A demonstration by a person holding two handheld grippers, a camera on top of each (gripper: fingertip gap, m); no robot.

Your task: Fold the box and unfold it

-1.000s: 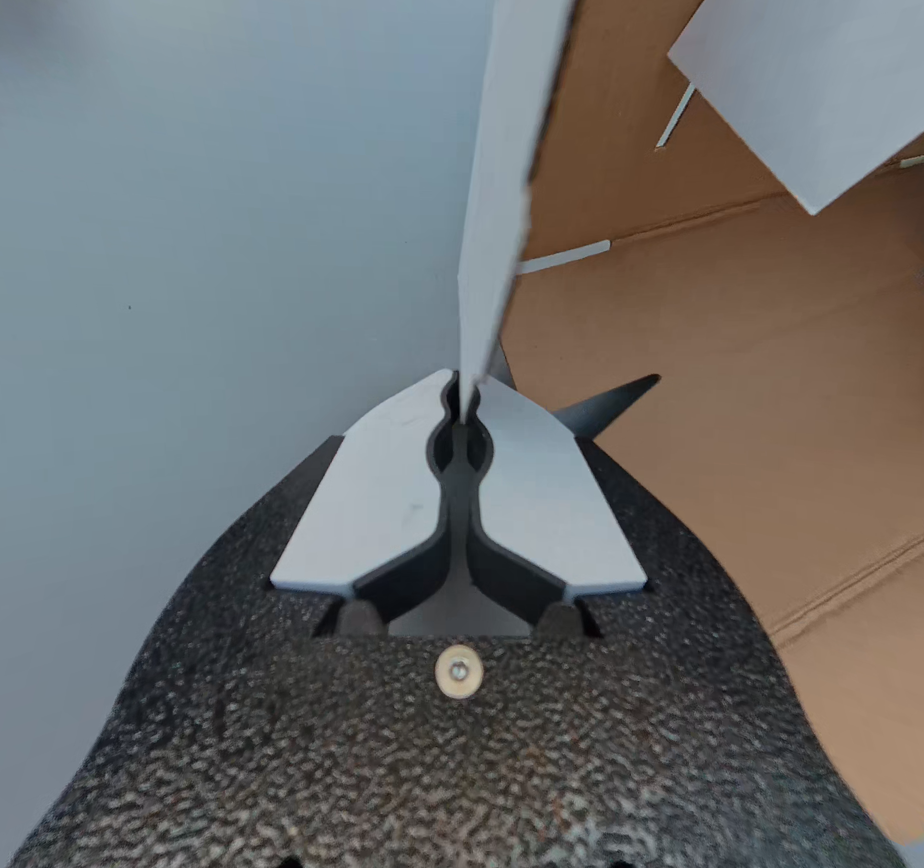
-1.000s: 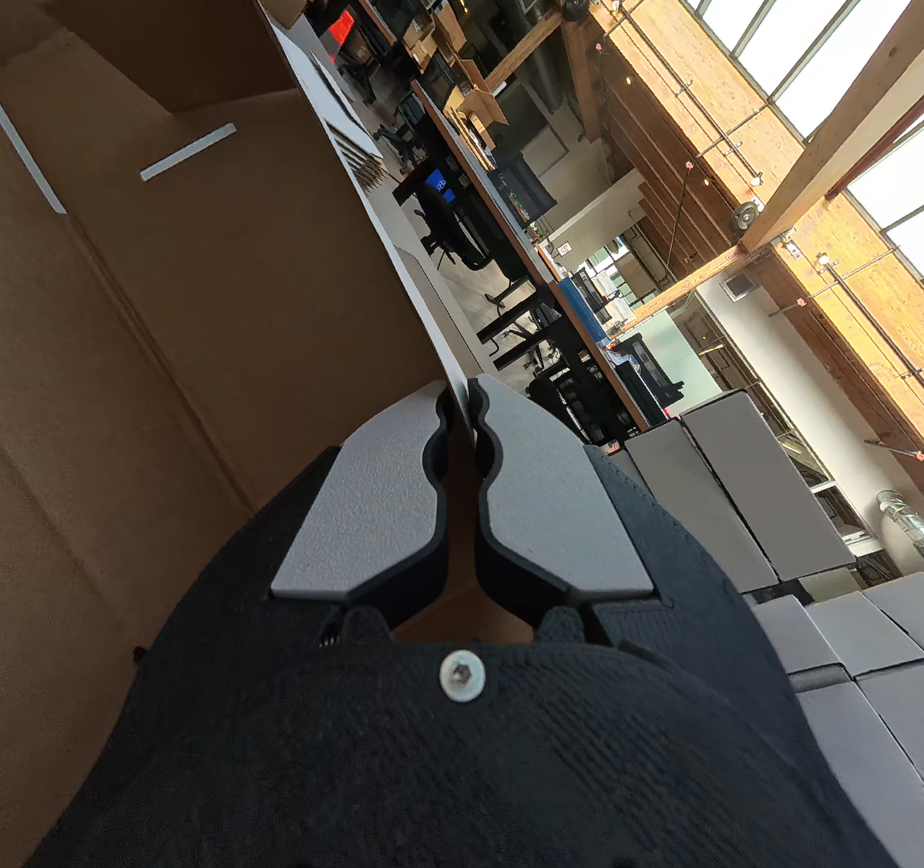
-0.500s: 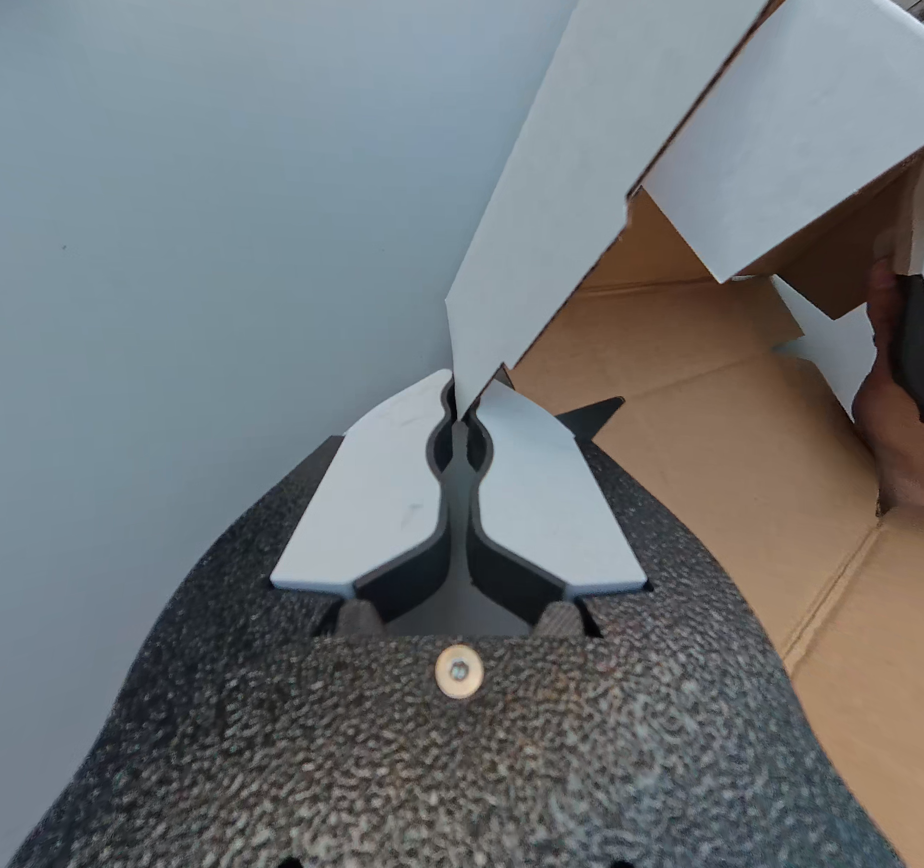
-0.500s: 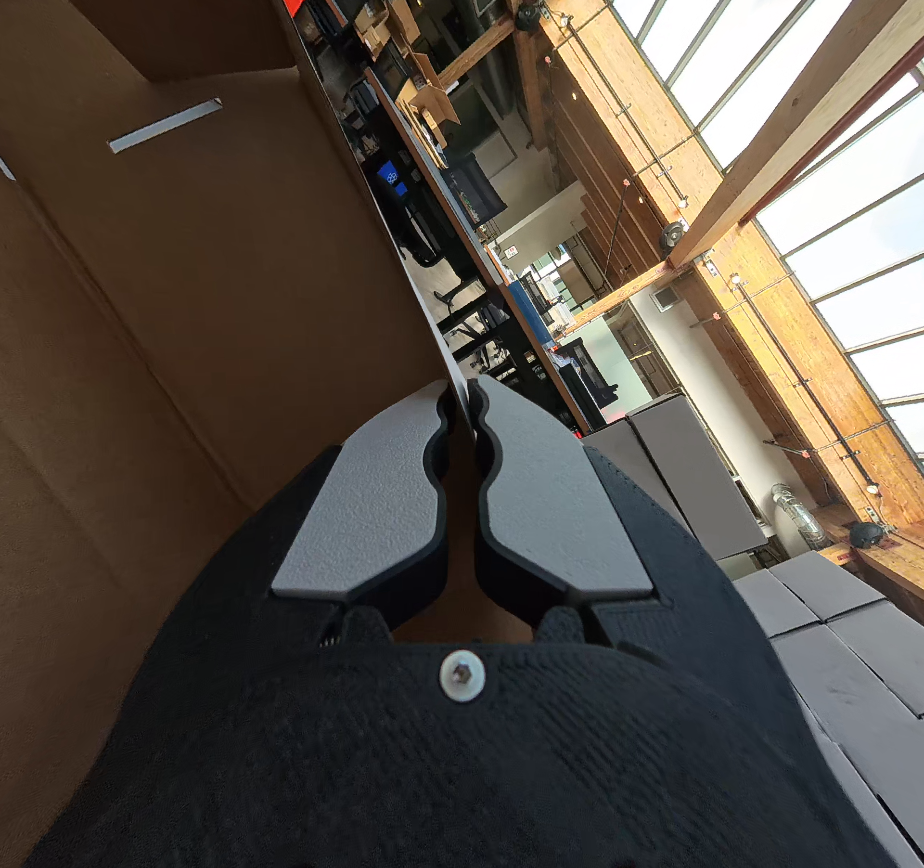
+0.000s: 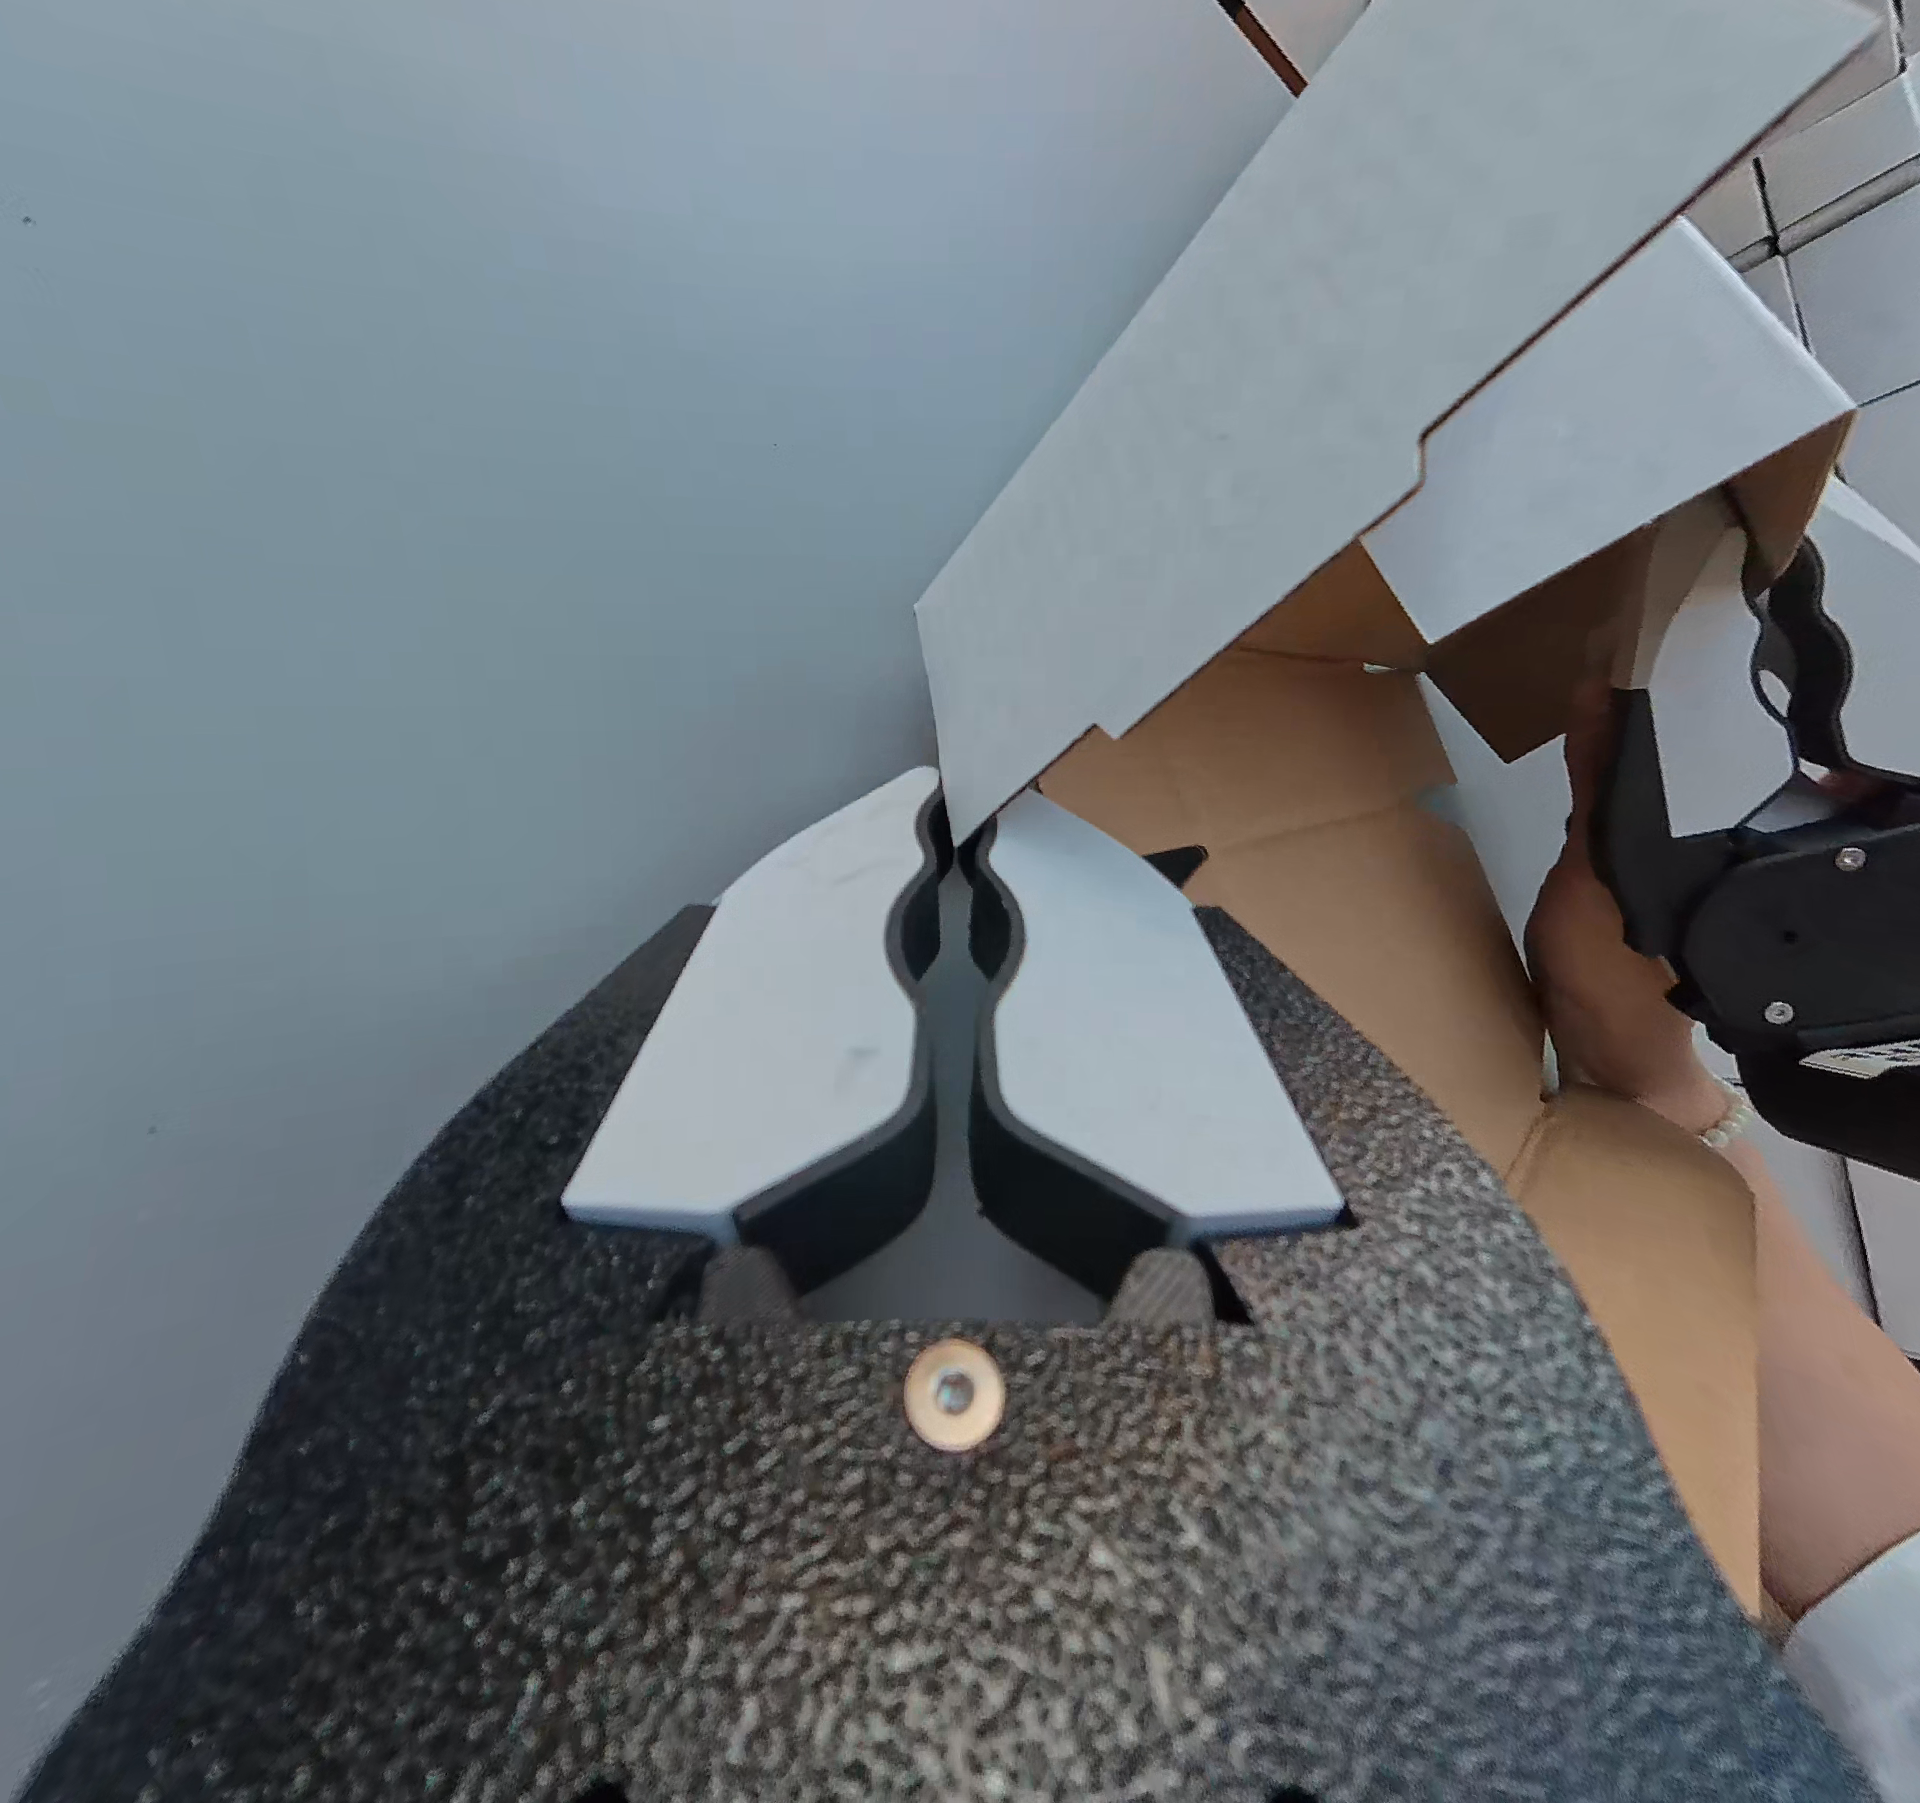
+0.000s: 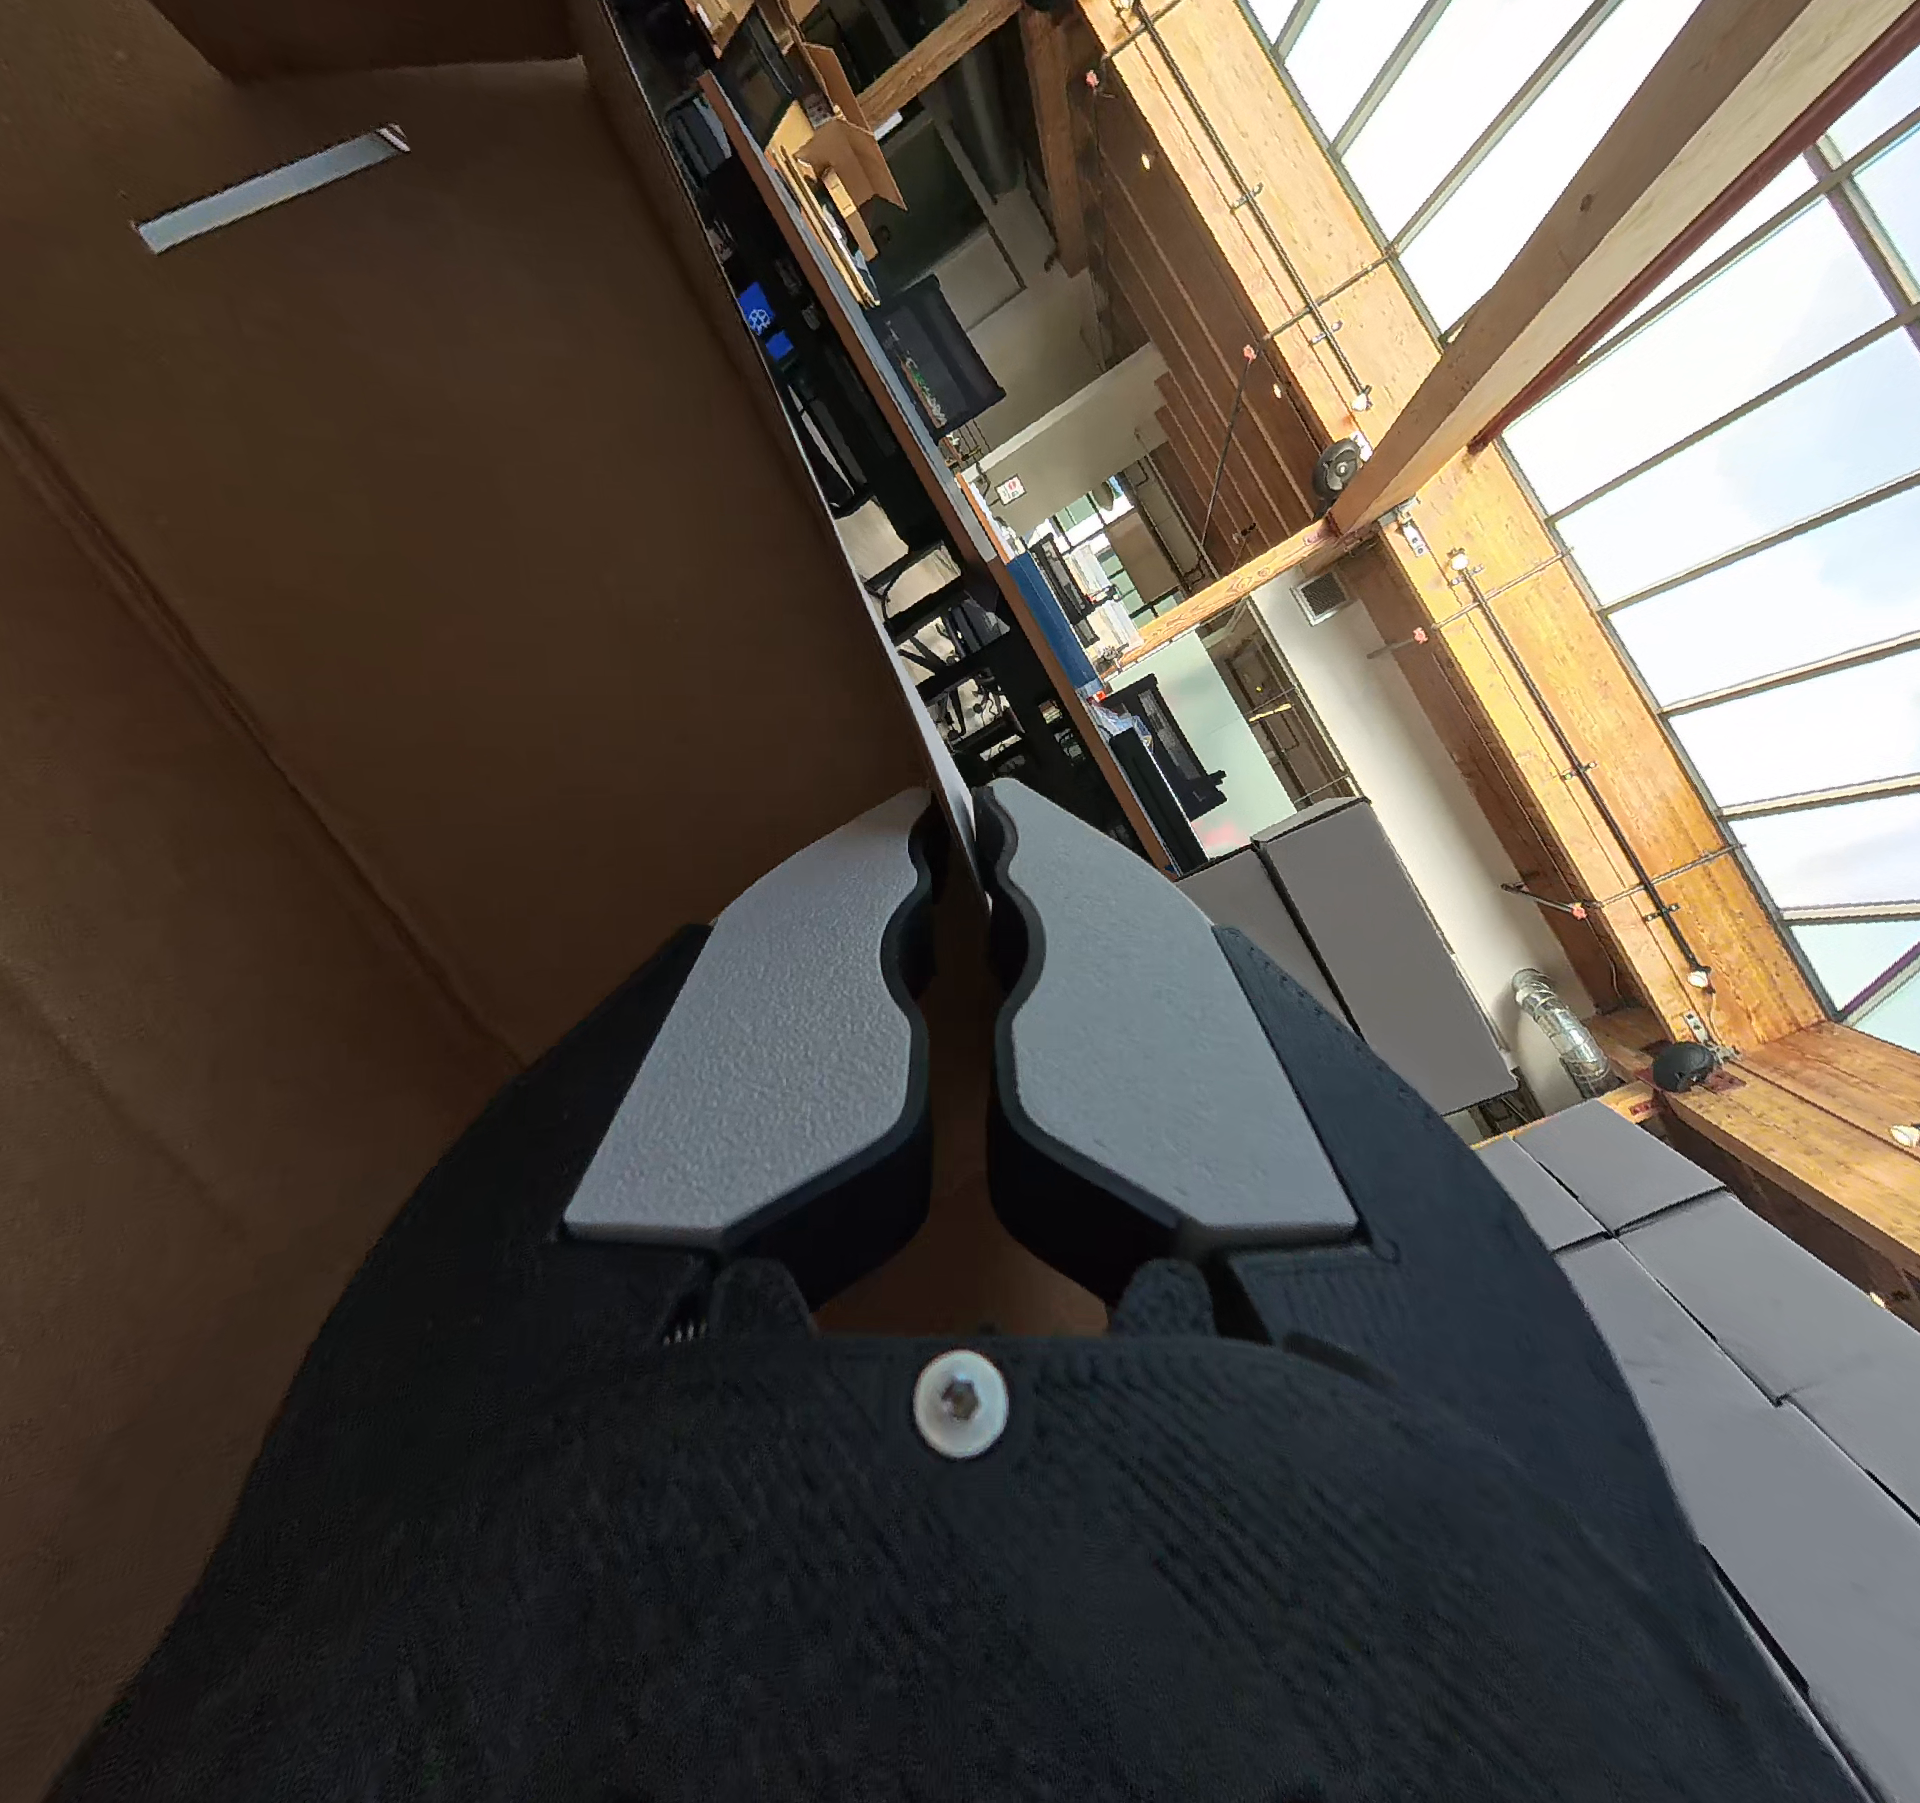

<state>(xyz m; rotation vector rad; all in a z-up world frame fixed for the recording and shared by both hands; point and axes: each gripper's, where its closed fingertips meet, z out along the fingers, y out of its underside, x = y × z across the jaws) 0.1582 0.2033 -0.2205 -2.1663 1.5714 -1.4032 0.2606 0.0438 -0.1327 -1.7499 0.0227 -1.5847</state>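
In the left wrist view, your left tool (image 5: 954,844) is pinched on the very corner of the box (image 5: 1340,382): only the tip of a white outer panel sits between the two grey fingers (image 5: 790,1026), which are nearly together with just the card's thickness between them. The box hangs up and to the right of that pinch, white outside, brown inside, its panels partly raised above the pale table (image 5: 416,403). The risk here is that so small a bite lets the corner slip out or crumple if you swing the panel fast or twist it against the crease. At the right edge you can see your right tool (image 5: 1714,714) gripping another flap of the same box, with your hand (image 5: 1590,984) behind it. If the two pull in different directions, the card could tear at a slot or buckle away from its fold line.

In the right wrist view, your right tool (image 6: 961,823) is closed on the thin edge of a brown panel (image 6: 416,558), fingers (image 6: 1143,1026) almost touching, the card running away up and left between them. The panel carries a narrow slot (image 6: 270,190). Beyond it lie the workshop's windows and more white boxes (image 6: 1714,1338). Again the hold is right at the rim, so I judge slippage the likeliest failure.
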